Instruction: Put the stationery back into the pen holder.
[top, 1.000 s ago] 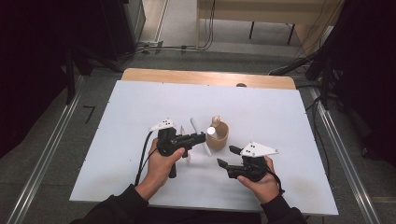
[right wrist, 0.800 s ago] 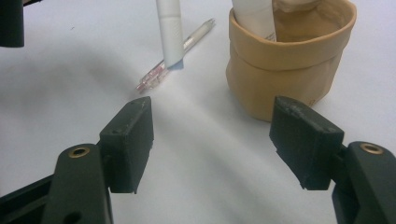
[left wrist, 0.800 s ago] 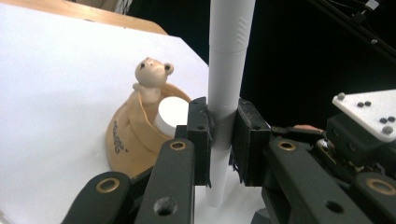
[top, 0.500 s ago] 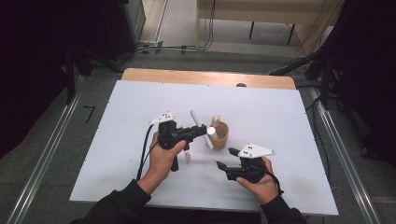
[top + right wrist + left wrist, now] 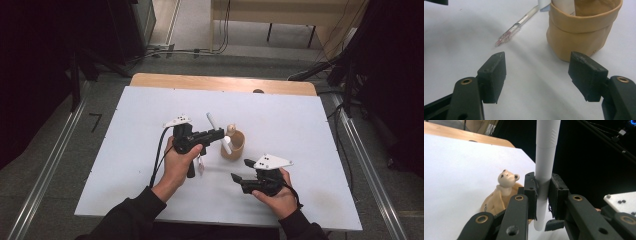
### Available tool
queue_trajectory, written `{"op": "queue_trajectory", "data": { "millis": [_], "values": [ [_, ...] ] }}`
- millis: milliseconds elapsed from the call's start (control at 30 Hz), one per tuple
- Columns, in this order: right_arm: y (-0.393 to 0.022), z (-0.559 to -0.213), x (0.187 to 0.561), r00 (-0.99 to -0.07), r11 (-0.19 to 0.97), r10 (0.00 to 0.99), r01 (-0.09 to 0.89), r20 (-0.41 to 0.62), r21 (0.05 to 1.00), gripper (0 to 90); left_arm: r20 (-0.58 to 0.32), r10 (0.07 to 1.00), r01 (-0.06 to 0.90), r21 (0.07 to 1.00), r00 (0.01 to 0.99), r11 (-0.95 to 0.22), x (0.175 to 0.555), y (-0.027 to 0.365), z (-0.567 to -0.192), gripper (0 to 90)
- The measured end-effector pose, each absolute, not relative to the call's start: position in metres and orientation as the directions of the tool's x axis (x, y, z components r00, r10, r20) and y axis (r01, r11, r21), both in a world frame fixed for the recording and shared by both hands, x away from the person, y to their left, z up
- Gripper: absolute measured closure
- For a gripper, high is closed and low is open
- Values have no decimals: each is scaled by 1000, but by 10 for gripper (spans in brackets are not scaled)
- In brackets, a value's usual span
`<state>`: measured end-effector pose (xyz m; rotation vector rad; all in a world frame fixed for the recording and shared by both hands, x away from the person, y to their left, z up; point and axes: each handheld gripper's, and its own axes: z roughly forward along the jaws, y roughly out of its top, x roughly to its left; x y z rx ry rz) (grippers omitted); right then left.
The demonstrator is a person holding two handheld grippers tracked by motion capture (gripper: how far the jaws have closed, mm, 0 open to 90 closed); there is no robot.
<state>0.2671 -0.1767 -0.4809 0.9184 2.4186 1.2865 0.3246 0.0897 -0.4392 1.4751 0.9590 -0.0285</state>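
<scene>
The white table (image 5: 125, 150) spread out in front of me, with a strip of bare wood showing along its far edge. My forearms came in from the near side in dark sleeves.

Near the middle of the table stood a tan holder (image 5: 236, 146), a soft-looking pot with a rolled rim, upright on the white surface. From my left gripper view I could see a small cream bear figure (image 5: 506, 181) on its near side, head raised above the rim. From my right gripper view the holder (image 5: 584, 30) stood just beyond my right jaws, off to their right.

My left gripper (image 5: 220, 134) was at the holder's left, pointing across toward it, and it was clamped on a white pen (image 5: 218, 133). In the left gripper view the pads pinched the pen (image 5: 545, 170) from both sides, low on its barrel, and the pen stood nearly upright between them, its upper part running up out of the frame. In the high view the pen's lower end sat at the holder's rim; I could not tell whether it touched.

My right gripper (image 5: 240, 171) was near the front of the table, close to the holder's near side, with its jaws spread wide and nothing between them.

A thin clear pen (image 5: 517, 26) with a reddish tip lay flat on the table just left of the holder.
</scene>
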Motion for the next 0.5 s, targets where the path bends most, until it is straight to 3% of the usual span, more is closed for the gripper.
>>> {"op": "queue_trajectory", "data": {
  "millis": [500],
  "values": [
    [-176,-481,267,-771,412,633,411,69,813,292,-535,536,535,827,653,173,337,76,-429,797]
  ]
}}
